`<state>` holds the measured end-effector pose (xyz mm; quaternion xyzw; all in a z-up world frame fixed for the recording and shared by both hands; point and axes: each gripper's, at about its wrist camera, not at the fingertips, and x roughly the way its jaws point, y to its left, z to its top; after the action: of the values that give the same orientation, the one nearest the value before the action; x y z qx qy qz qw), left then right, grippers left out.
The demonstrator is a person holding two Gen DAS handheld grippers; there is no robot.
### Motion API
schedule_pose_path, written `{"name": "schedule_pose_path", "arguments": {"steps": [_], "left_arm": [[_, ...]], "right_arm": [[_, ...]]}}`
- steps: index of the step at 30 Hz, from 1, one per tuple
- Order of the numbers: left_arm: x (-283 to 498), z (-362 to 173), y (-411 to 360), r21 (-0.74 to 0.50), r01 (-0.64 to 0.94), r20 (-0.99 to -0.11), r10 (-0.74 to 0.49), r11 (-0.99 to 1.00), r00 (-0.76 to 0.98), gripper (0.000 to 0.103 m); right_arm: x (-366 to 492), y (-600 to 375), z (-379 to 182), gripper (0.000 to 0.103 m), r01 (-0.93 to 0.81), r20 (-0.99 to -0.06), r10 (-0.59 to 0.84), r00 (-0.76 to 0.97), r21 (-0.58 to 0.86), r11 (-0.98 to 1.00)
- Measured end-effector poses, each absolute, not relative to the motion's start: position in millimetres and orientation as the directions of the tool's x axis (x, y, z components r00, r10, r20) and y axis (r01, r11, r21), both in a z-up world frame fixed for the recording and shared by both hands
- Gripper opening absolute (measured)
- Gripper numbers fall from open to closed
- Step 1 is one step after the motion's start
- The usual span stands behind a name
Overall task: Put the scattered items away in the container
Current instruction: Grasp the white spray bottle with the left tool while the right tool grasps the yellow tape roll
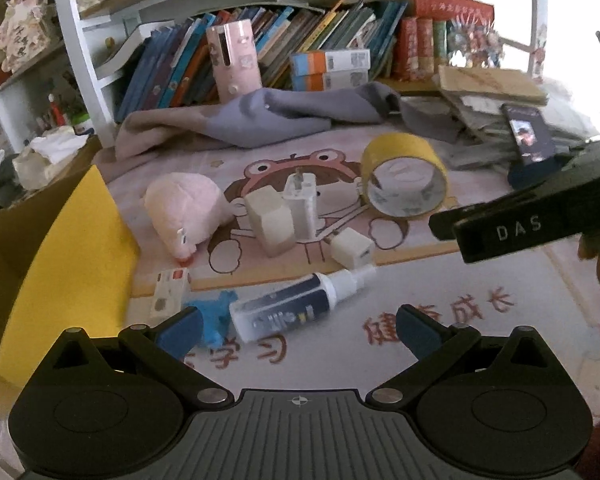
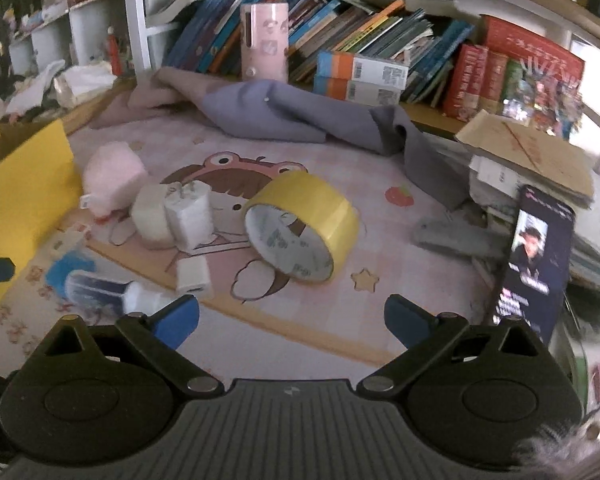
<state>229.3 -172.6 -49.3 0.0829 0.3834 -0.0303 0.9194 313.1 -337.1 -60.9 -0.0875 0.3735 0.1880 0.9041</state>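
right tongs (image 1: 516, 228): "das" | mat (image 1: 440, 320): "学习", "成长"

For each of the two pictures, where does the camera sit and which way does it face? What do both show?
Left wrist: sits on the left gripper, facing the desk toward the bookshelf; its open blue fingers frame the spray bottle; the right gripper enters at right.
Right wrist: sits on the right gripper, open, facing the yellow tape roll.
Shared: tape roll, bottle, pink plush, yellow container.
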Motion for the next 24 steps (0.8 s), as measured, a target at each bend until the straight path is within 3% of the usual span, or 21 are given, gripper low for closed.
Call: {"name": "schedule_pose_path", "arguments": {"steps": [8, 18, 24], "left_arm": [[266.9, -69.9, -179.6, 0.224, 0.218, -0.739, 0.020, 0.950, 0.673, 0.101], [286.6, -81.2, -184.0, 0.204, 0.330, -0.795, -0.040, 0.922, 0.605, 0.097], [288.0, -85.7, -179.4, 0.186, 0.349, -0.817, -0.052, 0.918, 0.574, 0.089]], "right_arm": [[363.4, -332.3, -77.7, 0.100, -0.409, -0.720, 0.253, 0.647, -0.047, 0.911], [387.7, -330.0, -82.3, 0.092, -0.429, -0.717, 0.256, 0.649, -0.066, 0.901], [392.6, -329.2, -84.9, 0.087, -0.435, -0.726, 0.257, 0.638, -0.064, 0.898]]}}
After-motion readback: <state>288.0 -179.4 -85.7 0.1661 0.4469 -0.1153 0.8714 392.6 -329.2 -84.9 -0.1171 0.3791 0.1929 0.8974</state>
